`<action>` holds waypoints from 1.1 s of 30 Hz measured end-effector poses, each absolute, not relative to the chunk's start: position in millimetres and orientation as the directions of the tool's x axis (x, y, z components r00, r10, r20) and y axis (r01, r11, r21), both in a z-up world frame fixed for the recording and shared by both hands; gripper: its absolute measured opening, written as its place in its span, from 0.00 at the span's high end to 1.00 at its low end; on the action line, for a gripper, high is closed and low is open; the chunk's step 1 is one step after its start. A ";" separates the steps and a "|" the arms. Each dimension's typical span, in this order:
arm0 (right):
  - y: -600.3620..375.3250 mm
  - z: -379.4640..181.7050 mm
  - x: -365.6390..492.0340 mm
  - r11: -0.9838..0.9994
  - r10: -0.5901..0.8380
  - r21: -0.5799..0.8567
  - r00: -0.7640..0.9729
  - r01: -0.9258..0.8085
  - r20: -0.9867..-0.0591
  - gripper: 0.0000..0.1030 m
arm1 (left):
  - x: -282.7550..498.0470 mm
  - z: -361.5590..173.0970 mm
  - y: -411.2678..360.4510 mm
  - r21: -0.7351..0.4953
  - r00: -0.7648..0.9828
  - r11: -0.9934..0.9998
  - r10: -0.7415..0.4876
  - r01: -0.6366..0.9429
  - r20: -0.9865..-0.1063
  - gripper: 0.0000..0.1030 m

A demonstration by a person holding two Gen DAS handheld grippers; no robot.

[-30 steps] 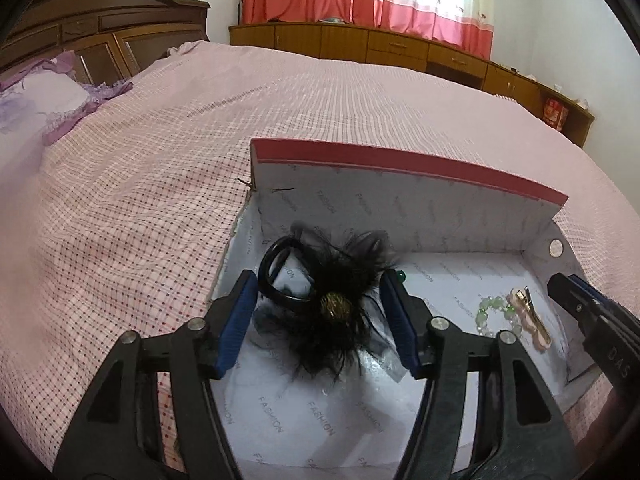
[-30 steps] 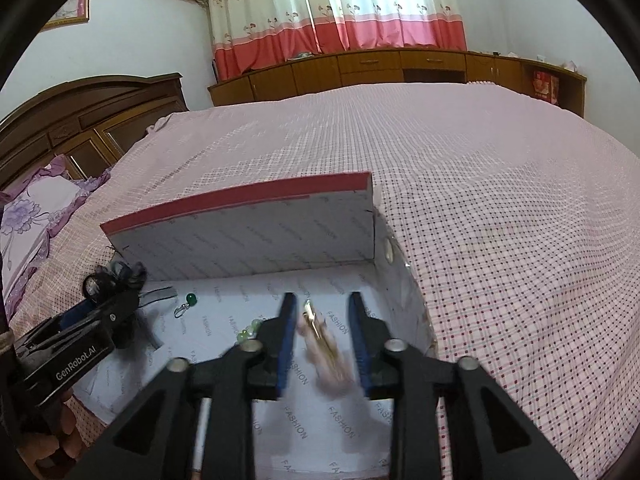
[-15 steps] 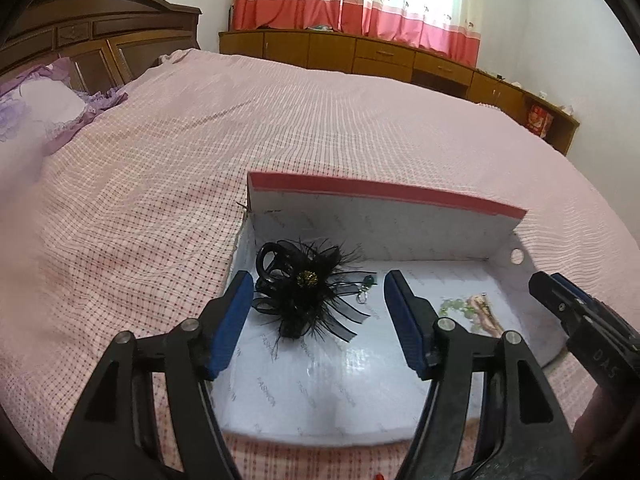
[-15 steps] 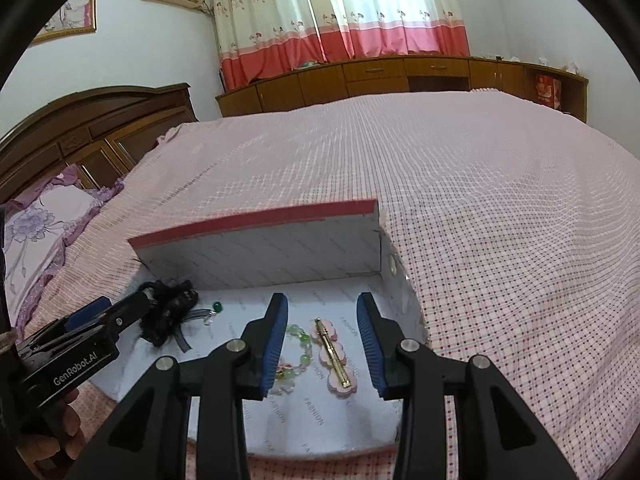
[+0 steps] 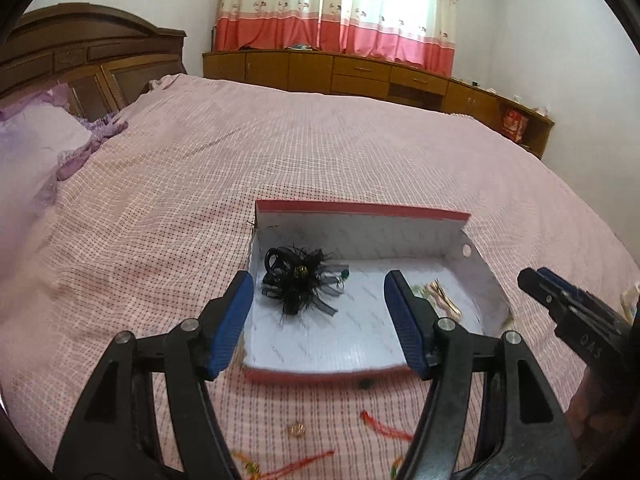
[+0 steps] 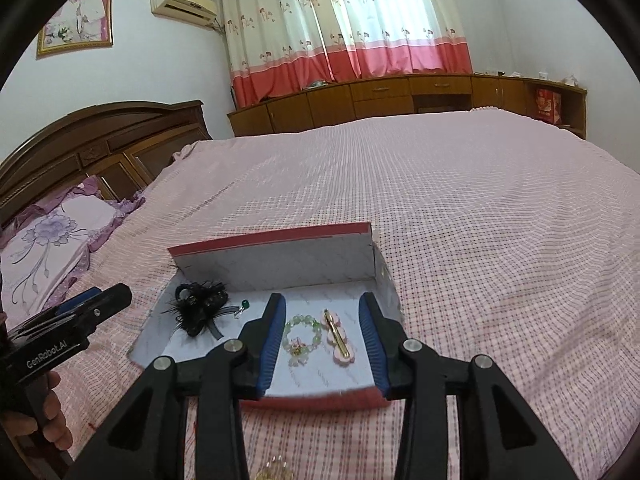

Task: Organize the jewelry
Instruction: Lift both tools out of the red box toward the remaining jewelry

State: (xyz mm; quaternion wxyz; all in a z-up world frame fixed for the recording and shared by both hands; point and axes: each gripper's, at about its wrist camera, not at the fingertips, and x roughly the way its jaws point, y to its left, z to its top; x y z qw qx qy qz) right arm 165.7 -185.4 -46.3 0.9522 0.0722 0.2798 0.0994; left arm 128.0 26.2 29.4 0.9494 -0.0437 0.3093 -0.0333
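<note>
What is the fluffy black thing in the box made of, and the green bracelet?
The black hair tie looks like feathers and sheer ribbon on an elastic loop: wispy strands stick out. The green bracelet looks like glass or stone beads, pale and glossy. The box looks like printed cardboard.

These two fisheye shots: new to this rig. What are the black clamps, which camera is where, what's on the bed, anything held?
There is no robot arm here. A person holds a two-finger gripper in each hand, and each gripper carries a fisheye camera that looks forward along its blue-padded fingers.

The left wrist view shows the left gripper up close, with the right one at its edge. The right wrist view shows the right gripper, with the left one in a hand at its edge.

On the pink checked bedspread sits an open box, red outside and white inside. In it lie a black feather hair tie, a small green-stoned piece, a green bead bracelet and a pink and gold hair clip. Red cords and a small gold piece lie on the bedspread in front of the box.

Both grippers are open and hold nothing.
</note>
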 end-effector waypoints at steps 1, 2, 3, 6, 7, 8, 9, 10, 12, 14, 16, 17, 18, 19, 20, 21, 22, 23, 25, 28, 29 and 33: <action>-186.1 -45.1 161.5 0.969 0.232 0.195 0.823 -0.151 -0.518 0.60 | 123.3 29.5 26.1 -0.100 0.801 0.994 -0.092 0.041 -0.591 0.41; -186.4 -44.2 158.0 0.969 0.234 0.196 0.822 -0.152 -0.519 0.60 | 120.4 29.5 26.2 -0.099 0.798 0.994 -0.092 0.041 -0.595 0.42; -186.8 -43.5 153.3 0.968 0.238 0.198 0.820 -0.155 -0.521 0.60 | 116.7 29.4 27.4 -0.099 0.794 0.994 -0.091 0.039 -0.601 0.42; -189.1 -43.1 140.8 0.965 0.248 0.205 0.812 -0.161 -0.528 0.60 | 108.7 28.0 30.4 -0.108 0.782 0.993 -0.099 0.041 -0.615 0.42; -190.9 -43.2 136.0 0.965 0.249 0.206 0.810 -0.161 -0.531 0.60 | 104.6 27.1 32.3 -0.115 0.774 0.993 -0.104 0.041 -0.624 0.42; -192.8 -43.5 131.5 0.965 0.249 0.207 0.808 -0.160 -0.534 0.60 | 102.5 26.3 33.9 -0.119 0.768 0.992 -0.107 0.040 -0.631 0.42; -194.0 -43.6 126.4 0.965 0.249 0.207 0.805 -0.160 -0.538 0.60 | 99.1 25.5 35.5 -0.123 0.763 0.992 -0.109 0.039 -0.637 0.42; -194.9 -43.8 122.5 0.966 0.247 0.206 0.803 -0.158 -0.542 0.60 | 96.0 24.2 38.4 -0.130 0.755 0.991 -0.112 0.036 -0.646 0.42; -195.4 -43.9 114.7 0.966 0.246 0.204 0.799 -0.157 -0.548 0.60 | 91.2 21.8 43.3 -0.132 0.743 0.991 -0.108 0.027 -0.660 0.42; -195.7 -44.7 106.8 0.968 0.240 0.194 0.795 -0.157 -0.557 0.60 | 86.9 17.9 47.0 -0.128 0.732 0.991 -0.106 0.025 -0.674 0.42; -195.3 -46.4 98.9 0.971 0.233 0.177 0.792 -0.159 -0.565 0.60 | 81.6 13.2 51.0 -0.114 0.717 0.993 -0.097 0.025 -0.690 0.42; -195.8 -47.2 95.8 0.972 0.230 0.172 0.790 -0.160 -0.569 0.60 | 79.5 11.4 52.6 -0.109 0.713 0.994 -0.095 0.027 -0.695 0.42; -196.0 -48.2 92.7 0.973 0.229 0.169 0.787 -0.160 -0.573 0.60 | 77.8 9.6 54.3 -0.107 0.708 0.994 -0.095 0.027 -0.700 0.42; -196.0 -49.5 89.5 0.972 0.230 0.169 0.784 -0.161 -0.577 0.60 | 75.3 6.3 57.3 -0.107 0.699 0.994 -0.093 0.023 -0.709 0.42; -196.1 -50.6 87.1 0.972 0.230 0.169 0.781 -0.161 -0.581 0.60 | 72.9 4.1 59.5 -0.107 0.696 0.994 -0.091 0.021 -0.712 0.42; -196.3 -51.9 84.7 0.973 0.230 0.169 0.778 -0.161 -0.585 0.60 | 70.6 2.0 61.8 -0.108 0.692 0.994 -0.090 0.018 -0.716 0.42; -196.4 -53.5 82.0 0.973 0.228 0.166 0.775 -0.160 -0.589 0.60 | 68.8 -0.4 64.1 -0.107 0.688 0.994 -0.086 0.012 -0.721 0.42; -196.2 -54.7 80.4 0.974 0.226 0.164 0.773 -0.159 -0.593 0.60 | 66.8 -3.5 66.9 -0.107 0.683 0.994 -0.082 0.005 -0.726 0.42; -197.2 -58.3 75.8 0.974 0.226 0.163 0.766 -0.158 -0.602 0.60 | 64.4 -8.6 71.4 -0.111 0.674 0.994 -0.078 -0.006 -0.734 0.42; -199.3 -64.9 69.8 0.974 0.225 0.166 0.755 -0.155 -0.615 0.60 | 62.5 -18.5 78.2 -0.117 0.657 0.993 -0.069 -0.030 -0.751 0.42; -200.2 -67.0 68.0 0.975 0.221 0.163 0.754 -0.152 -0.619 0.60 | 62.5 -22.3 80.2 -0.120 0.650 0.992 -0.067 -0.037 -0.757 0.42; -203.2 -75.2 64.1 0.979 0.204 0.149 0.745 -0.141 -0.635 0.60 | 62.5 -35.5 84.5 -0.133 0.629 0.990 -0.073 -0.049 -0.774 0.43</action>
